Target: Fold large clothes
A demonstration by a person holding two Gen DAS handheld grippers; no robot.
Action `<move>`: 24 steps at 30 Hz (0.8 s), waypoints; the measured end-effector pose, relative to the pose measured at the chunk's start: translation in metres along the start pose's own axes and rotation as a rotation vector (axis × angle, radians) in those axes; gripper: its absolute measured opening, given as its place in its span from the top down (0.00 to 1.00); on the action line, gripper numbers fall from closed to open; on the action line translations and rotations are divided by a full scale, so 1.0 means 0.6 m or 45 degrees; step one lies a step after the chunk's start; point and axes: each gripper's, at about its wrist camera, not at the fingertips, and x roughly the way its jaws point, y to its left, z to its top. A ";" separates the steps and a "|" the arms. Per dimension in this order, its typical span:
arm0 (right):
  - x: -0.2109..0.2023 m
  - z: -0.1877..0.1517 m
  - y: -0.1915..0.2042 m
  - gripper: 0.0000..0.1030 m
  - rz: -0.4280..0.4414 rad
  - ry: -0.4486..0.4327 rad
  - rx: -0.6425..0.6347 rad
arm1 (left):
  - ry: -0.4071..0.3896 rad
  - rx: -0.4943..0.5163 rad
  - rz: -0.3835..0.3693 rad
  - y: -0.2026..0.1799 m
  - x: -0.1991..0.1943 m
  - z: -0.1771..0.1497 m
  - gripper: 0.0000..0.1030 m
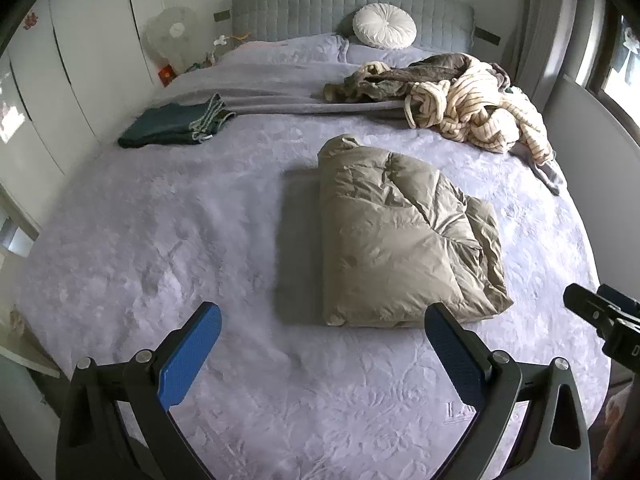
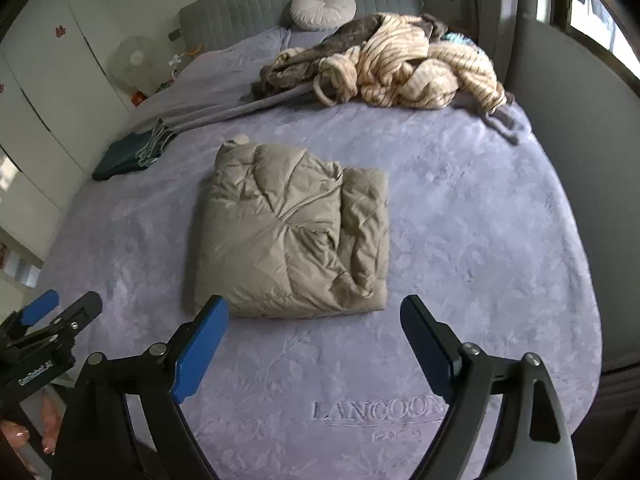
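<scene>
nearest the lens in the left wrist view are the left gripper's own two blue-padded fingers, spread wide with nothing between them but the lilac bedspread. the right gripper shows the same in its own view: fingers spread wide, pads bare, touching nothing. each gripper's black body also pokes into the edge of the other's view.

the folded puffer jacket, beige and quilted, lies on the bed just ahead of both sets of fingers, apart from them. its near hem sits right past the right gripper's fingertips, ahead and slightly toward the left finger; from the left gripper it lies ahead and off toward the right finger. its long axis runs away from the fingers toward the headboard, with a rolled collar end at the far side. the right gripper looks a little better centred on it, though both are close.

the jacket reads as a finished bundle, so the coming move is likely either shifting it aside or reaching for the next garment. that next work lies in the unfolded pile of striped and grey-green clothes, well beyond the jacket and toward the right-finger side, nearer the right hand. a dark folded garment rests far ahead on the left-finger side, nearer the left hand, and looks like a place where done pieces go. a round white cushion leans on the headboard.
</scene>
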 end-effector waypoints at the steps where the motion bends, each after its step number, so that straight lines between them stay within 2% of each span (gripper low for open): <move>1: -0.003 0.000 0.001 0.13 -0.003 -0.009 -0.001 | -0.003 0.002 0.004 0.000 -0.003 -0.001 0.01; 4: -0.008 -0.001 0.001 0.06 -0.019 -0.016 -0.006 | -0.012 0.005 0.010 0.001 -0.009 -0.003 0.01; 5: -0.010 -0.001 0.001 0.00 -0.022 -0.023 -0.007 | -0.014 0.006 0.010 0.001 -0.011 -0.003 0.01; 24: -0.024 -0.001 0.003 0.00 -0.025 -0.040 -0.013 | -0.016 0.007 0.009 0.005 -0.014 -0.002 0.01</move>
